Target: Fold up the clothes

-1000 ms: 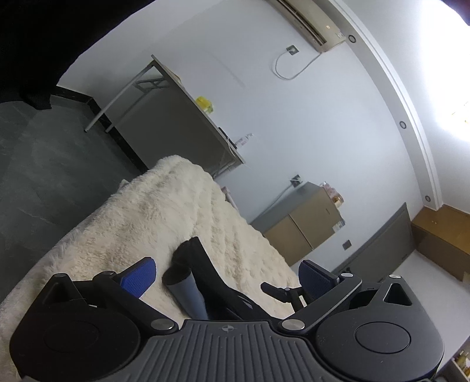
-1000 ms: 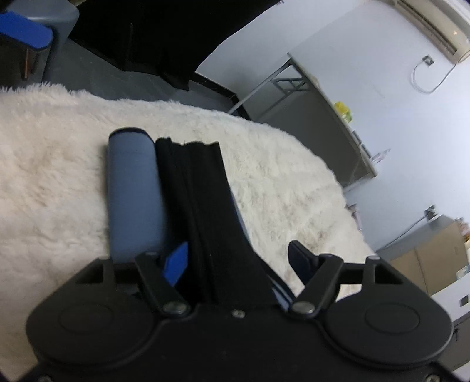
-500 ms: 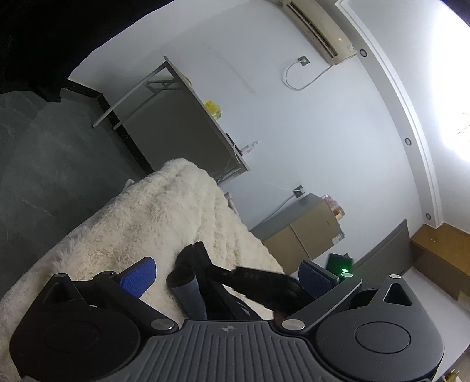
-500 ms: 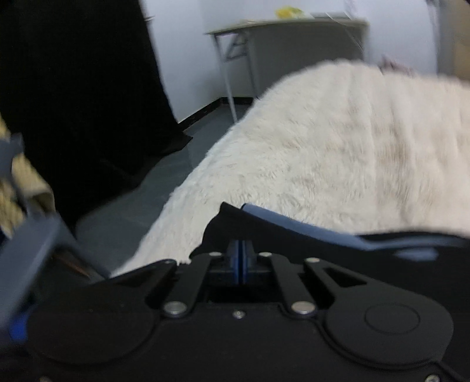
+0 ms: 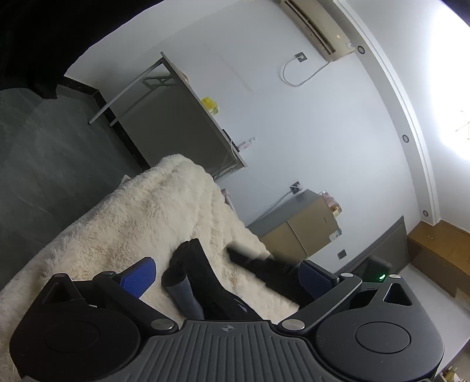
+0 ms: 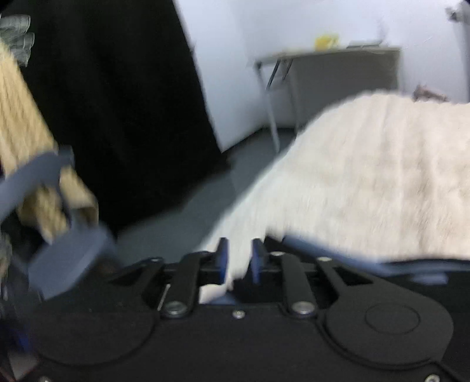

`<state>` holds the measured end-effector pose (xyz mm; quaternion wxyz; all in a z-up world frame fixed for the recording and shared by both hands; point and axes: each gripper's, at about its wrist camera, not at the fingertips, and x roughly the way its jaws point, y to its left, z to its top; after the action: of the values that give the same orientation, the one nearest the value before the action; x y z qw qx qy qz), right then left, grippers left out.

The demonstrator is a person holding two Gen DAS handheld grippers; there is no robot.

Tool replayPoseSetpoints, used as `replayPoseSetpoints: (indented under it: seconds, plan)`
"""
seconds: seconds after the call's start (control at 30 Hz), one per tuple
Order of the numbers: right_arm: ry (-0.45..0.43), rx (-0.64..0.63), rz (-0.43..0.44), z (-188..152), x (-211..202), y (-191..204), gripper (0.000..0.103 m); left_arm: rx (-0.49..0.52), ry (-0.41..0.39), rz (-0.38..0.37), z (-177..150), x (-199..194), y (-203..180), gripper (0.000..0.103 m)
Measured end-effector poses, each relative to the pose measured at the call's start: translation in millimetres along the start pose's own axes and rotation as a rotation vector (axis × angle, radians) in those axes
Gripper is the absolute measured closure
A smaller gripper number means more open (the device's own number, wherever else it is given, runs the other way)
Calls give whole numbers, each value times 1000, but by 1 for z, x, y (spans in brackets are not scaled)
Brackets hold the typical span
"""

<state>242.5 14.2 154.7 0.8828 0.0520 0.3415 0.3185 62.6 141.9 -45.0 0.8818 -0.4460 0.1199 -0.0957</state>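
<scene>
Cream shaggy blanket (image 5: 141, 217) beside grey desk (image 5: 188, 117)

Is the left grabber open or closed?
Open. The left gripper's blue pads sit far apart, with the dark garment on the white blanket between them.

Counted: 1 dark folded garment w/ blue-grey lining (image 5: 202, 282) on 1 cream fluffy blanket (image 5: 141, 223). Beyond blanket: 1 grey metal-legged table (image 5: 188, 123), 1 tan low cabinet (image 5: 305, 226). 1 white wall AC unit (image 5: 317, 23) seen above table.
</scene>
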Motion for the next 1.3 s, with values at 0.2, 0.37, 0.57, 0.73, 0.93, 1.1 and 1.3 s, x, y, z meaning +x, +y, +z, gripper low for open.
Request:
replayPoseSetpoints:
  seconds: [0.2, 0.37, 0.57, 0.73, 0.93, 1.1, 1.3]
  plan:
    - [143, -88, -168, -10, 56, 5, 73, -10, 11, 6, -1, -1, 2, 1]
    - [167, -89, -230, -27, 92, 3, 65, 4, 18, 6, -1, 0, 0, 1]
    - [-16, -141, -248, -22, 47, 10, 29, 63, 46, 8, -4, 6, -8, 1]
    - [-34, -207, -348, -51, 8, -14, 19, 137, 92, 6, -11, 16, -17, 1]
    - [-20, -283, -367, -133, -29, -26, 12, 205, 164, 26, -22, 29, -23, 1]
    - [2, -412, -326, -165, -58, 0, 0, 207, 185, 40, -24, 30, -22, 0]
    - [-178, -413, -341, -159, -140, -22, 0, 230, 205, 52, -28, 32, -25, 0]
